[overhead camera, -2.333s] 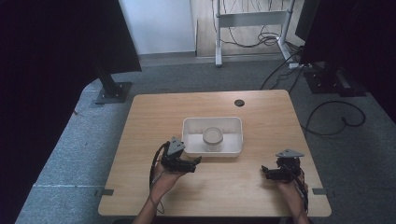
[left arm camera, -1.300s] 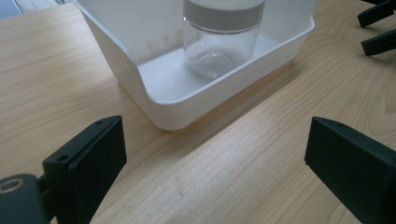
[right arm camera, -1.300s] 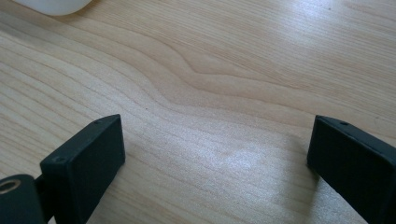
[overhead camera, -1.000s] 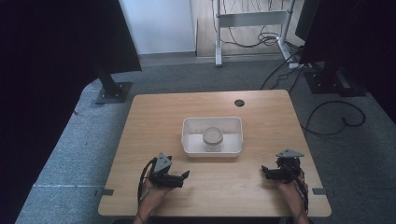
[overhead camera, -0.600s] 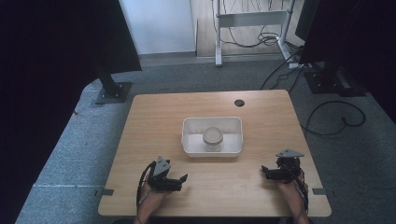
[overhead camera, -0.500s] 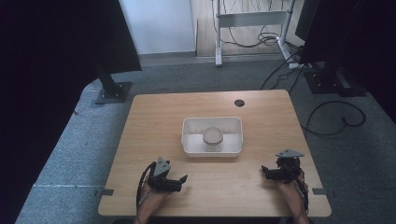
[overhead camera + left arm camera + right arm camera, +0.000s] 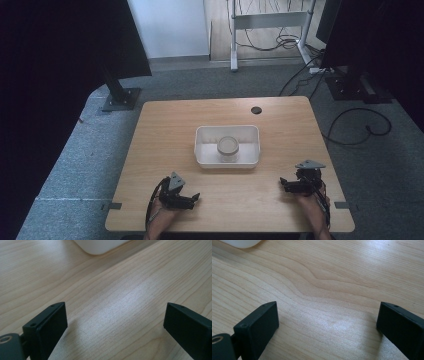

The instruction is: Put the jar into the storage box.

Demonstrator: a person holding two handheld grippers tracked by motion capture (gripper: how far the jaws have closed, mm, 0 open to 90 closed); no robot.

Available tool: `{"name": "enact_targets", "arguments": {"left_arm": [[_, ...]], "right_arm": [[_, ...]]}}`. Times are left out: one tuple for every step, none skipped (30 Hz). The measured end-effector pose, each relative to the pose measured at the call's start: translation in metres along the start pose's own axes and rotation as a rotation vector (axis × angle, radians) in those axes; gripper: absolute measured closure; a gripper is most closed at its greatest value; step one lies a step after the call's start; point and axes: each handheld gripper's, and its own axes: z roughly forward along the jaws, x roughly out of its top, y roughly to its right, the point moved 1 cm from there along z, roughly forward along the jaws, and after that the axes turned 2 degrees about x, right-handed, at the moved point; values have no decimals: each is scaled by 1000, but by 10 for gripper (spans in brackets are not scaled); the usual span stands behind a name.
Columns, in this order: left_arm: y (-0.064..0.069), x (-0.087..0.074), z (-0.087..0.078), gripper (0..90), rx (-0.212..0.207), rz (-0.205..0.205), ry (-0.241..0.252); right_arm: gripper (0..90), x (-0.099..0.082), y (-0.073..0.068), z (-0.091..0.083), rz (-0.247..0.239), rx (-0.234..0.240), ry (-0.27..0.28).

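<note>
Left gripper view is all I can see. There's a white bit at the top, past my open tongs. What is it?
Observer: That's a corner of the white tub, which sits in the middle of the table.
Operator: Is anything inside it?
Observer: Yes, one round jar stands in it, a little right of the tub's centre.
Operator: Where's my other hand?
Observer: The right tongs are low over the table near its front right corner. They are wide open, with nothing between them.
</note>
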Motion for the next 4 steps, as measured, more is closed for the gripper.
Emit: {"name": "enact_targets", "arguments": {"left_arm": [[0,0,1,50,2,3,-5],[0,-1,1,50,4,3,-11],[0,-1,2,50,4,2,-17],[0,-1,2,50,6,2,-20]], "right_arm": [[37,0,0,0,0,0,0],[37,0,0,0,0,0,0],[37,0,0,0,-1,0,0],[37,0,0,0,0,0,0]]}}
